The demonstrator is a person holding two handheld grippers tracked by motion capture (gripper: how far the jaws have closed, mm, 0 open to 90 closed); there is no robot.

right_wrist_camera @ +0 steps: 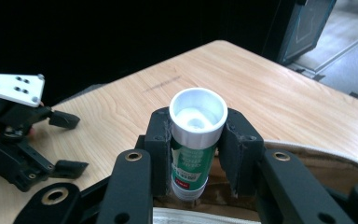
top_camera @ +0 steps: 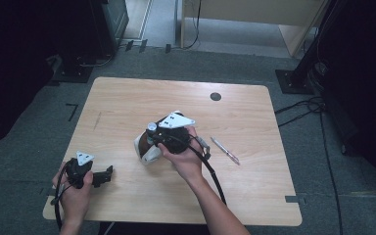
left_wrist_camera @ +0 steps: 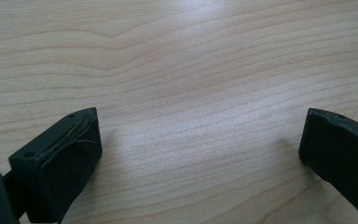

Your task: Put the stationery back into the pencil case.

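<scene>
Landmark = the pencil case [top_camera: 144,149], a white/cream pouch lying near the middle of the table [top_camera: 127,98].

Right gripper [top_camera: 152,132] sits right over the case, held in the person's right hand [top_camera: 186,159], w/ the grey three-cornered plate on top. In the right gripper view the jaws are closed on a glue stick [right_wrist_camera: 193,144]: green-and-white tube w/ a white cap, upright, cap end up, pinched on both sides by the black pads [right_wrist_camera: 161,154]. Jaws only partly closed, as wide as the tube. Bottom of the stick is just above the case's open mouth; the cream rim and brownish inside of the case [right_wrist_camera: 307,156] show directly below and beside the jaws. Can't tell if the stick's base touches the case.

Left gripper [top_camera: 108,175] is well apart from the case, toward the near-left corner of the table, held in the left hand [top_camera: 73,193], jaws pointing toward the case. In the left gripper view its jaws stand wide apart w/ nothing between them, just bare wood grain of the table [left_wrist_camera: 191,93]. From the right gripper view it's seen farther off, also empty [right_wrist_camera: 70,142].

A pen [top_camera: 225,150] lies on the table to the right of the case, past the right hand, apart from it. A small dark round hole cover [top_camera: 216,96] sits on the table beyond the case, toward the far-right edge.
</scene>
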